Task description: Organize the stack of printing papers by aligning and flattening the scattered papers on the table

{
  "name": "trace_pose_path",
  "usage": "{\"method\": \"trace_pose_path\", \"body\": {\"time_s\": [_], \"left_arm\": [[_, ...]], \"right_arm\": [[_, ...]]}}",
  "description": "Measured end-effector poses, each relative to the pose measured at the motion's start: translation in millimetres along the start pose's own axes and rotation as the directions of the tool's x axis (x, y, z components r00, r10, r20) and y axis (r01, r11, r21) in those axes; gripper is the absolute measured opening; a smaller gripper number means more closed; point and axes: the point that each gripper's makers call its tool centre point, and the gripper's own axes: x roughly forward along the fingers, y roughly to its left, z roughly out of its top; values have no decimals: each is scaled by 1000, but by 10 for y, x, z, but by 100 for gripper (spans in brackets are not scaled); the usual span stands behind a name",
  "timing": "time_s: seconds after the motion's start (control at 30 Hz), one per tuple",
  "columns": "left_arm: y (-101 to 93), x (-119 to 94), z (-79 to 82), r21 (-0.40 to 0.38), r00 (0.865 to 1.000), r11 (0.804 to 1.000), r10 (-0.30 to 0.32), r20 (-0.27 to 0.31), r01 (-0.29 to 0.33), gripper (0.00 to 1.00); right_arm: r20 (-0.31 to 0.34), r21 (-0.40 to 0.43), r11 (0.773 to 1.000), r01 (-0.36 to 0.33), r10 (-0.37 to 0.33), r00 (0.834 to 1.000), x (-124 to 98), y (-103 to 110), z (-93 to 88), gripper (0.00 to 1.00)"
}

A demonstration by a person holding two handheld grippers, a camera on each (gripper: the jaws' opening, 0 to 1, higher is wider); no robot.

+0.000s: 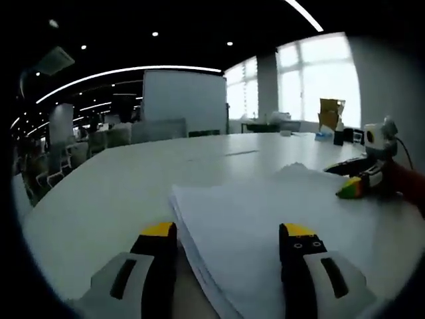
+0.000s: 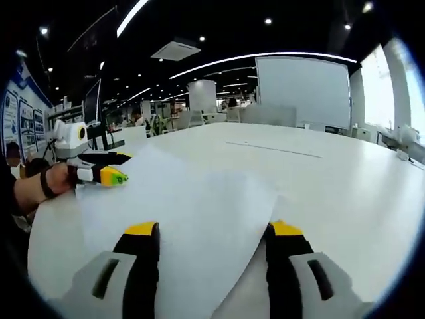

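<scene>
Open office; white table (image 1: pixel 119 179); paper stack (image 1: pixel 265 219) between parted left gripper (image 1: pixel 229 242) jaws.

Stack of white printing papers (image 1: pixel 265 219) (image 2: pixel 192 219) lay flat on white table (image 1: pixel 113 179) (image 2: pixel 332 179), edges fanned unevenly, top sheet skewed.

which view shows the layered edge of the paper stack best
The left gripper view: the paper stack shows its stepped sheet edges between the open fingers. The right gripper view shows only a flat top sheet, no layers.
</scene>
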Motion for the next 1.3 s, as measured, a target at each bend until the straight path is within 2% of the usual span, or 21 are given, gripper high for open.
{"method": "trace_pose_path", "body": {"time_s": [0.23, 0.37, 0.5, 0.7, 0.93, 1.3], "left_arm": [[-24, 18, -14, 4, 1000, 1000, -8, -3, 8, 67], [-23, 17, -11, 3, 1000, 1000, -10, -1, 10, 67], [-10, 5, 20, -2, 1000, 1000, -6, 18, 6, 69], [10, 0, 60, -20, 999, 1000, -2, 41, 3, 71], [-5, -3, 80, -26, 999, 1000, -8, 52, 9, 75], [-5, -17, 121, -51, 997, 998, -16, 69, 19, 84]], "right_arm": [[3, -7, 1000, -21, 21, 1000, 29, 43, 8, 64], [20, 15, 1000, -26, 26, 999, 22, 35, 40, 63], [58, 39, 999, -21, 19, 998, -8, 0, 101, 63], [70, 38, 999, -15, 12, 997, -5, 23, 112, 65], [67, 26, 999, -19, 17, 998, -7, 56, 101, 71], [89, 56, 998, -18, 13, 996, -37, 24, 138, 85]]}}
